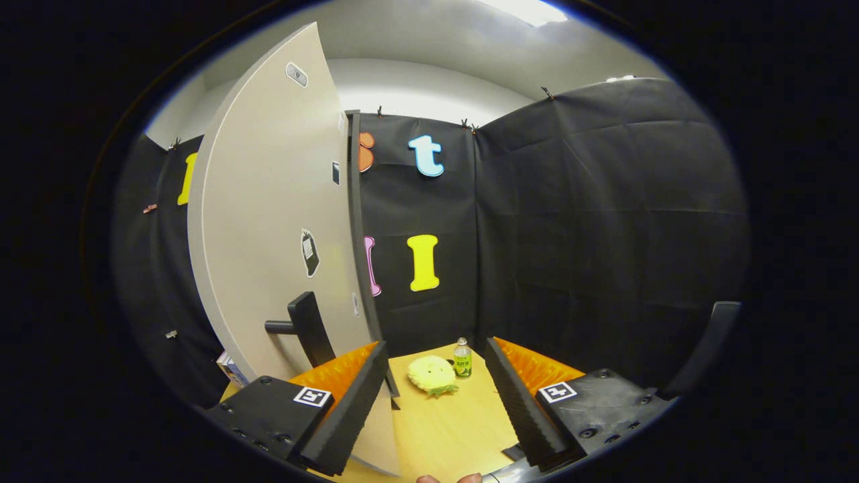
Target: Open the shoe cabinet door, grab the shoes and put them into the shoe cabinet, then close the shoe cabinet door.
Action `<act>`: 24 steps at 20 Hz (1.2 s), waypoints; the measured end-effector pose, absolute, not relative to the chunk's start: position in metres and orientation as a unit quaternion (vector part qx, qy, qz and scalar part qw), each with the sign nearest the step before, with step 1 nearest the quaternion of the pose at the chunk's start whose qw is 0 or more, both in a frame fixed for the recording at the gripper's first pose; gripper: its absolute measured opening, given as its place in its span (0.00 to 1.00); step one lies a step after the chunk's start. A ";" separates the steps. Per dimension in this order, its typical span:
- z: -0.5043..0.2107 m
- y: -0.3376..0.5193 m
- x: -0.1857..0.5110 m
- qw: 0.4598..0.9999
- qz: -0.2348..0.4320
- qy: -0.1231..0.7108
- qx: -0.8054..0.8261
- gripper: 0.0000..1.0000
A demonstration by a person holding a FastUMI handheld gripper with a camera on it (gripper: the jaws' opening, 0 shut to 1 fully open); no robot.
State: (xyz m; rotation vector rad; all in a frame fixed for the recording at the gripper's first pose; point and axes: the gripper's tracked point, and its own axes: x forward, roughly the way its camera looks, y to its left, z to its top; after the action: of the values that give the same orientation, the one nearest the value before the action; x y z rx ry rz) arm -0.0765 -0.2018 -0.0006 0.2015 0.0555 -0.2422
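Left of centre, the cabinet door (268,221) stands swung open beside my tool (436,402), whose fingers are spread and empty. Its handle (305,327) sits near my left finger; moving forward could snag it. No shoes seen, only a plush toy (432,374) on the counter (449,429).

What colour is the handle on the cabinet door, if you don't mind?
Black, clearest in the gripper view: the handle on the door.
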 end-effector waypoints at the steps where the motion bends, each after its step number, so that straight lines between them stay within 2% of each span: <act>1: 0.000 -0.191 -0.076 0.988 -0.111 0.028 0.104 0.96; 15: 0.006 -0.025 -0.031 0.989 0.028 0.027 0.144 0.98; 20: 0.002 0.048 -0.012 0.986 0.100 0.044 0.128 0.98; 24: 0.012 0.074 -0.010 0.985 0.122 0.033 0.121 0.98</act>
State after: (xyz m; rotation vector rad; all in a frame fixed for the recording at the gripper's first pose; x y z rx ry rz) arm -0.0097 0.0742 0.0118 0.2435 0.0660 0.2455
